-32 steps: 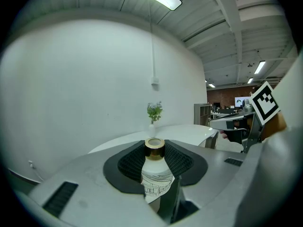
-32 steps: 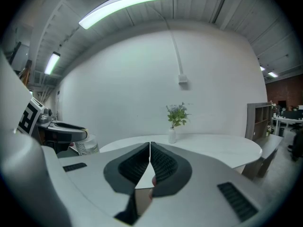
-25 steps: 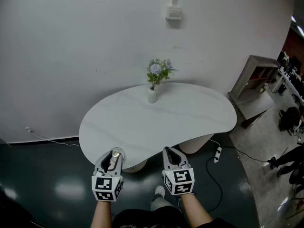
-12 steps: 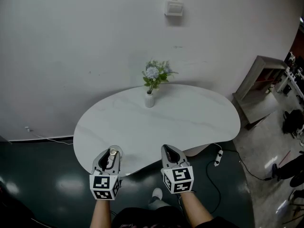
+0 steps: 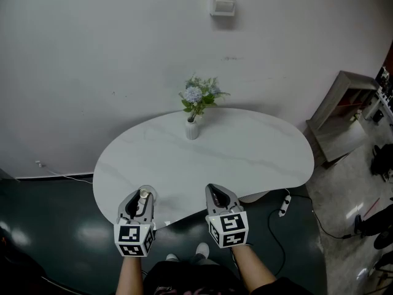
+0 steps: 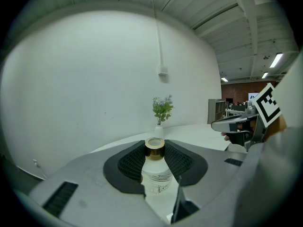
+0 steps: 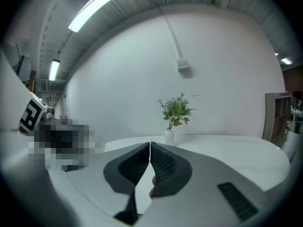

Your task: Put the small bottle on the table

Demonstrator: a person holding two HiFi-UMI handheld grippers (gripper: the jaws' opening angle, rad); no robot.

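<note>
A small clear bottle (image 6: 156,174) with a gold cap (image 6: 154,148) stands upright between the black pads of my left gripper (image 6: 155,157), which is shut on it. From the head view the bottle (image 5: 145,195) hangs over the near left edge of the white oval table (image 5: 245,158), held by the left gripper (image 5: 141,203). My right gripper (image 5: 216,196) is beside it over the table's front edge, shut with nothing in it. In the right gripper view its pads (image 7: 161,163) meet at the tips (image 7: 150,150).
A small white vase with blue flowers (image 5: 194,117) stands at the table's far side near the wall. A power strip and cable (image 5: 282,203) lie on the dark floor at the right. A grey shelf unit (image 5: 344,109) stands further right.
Both grippers and the bottle have moved a little forward over the table's near edge as the person stepped closer; both stay shut.
</note>
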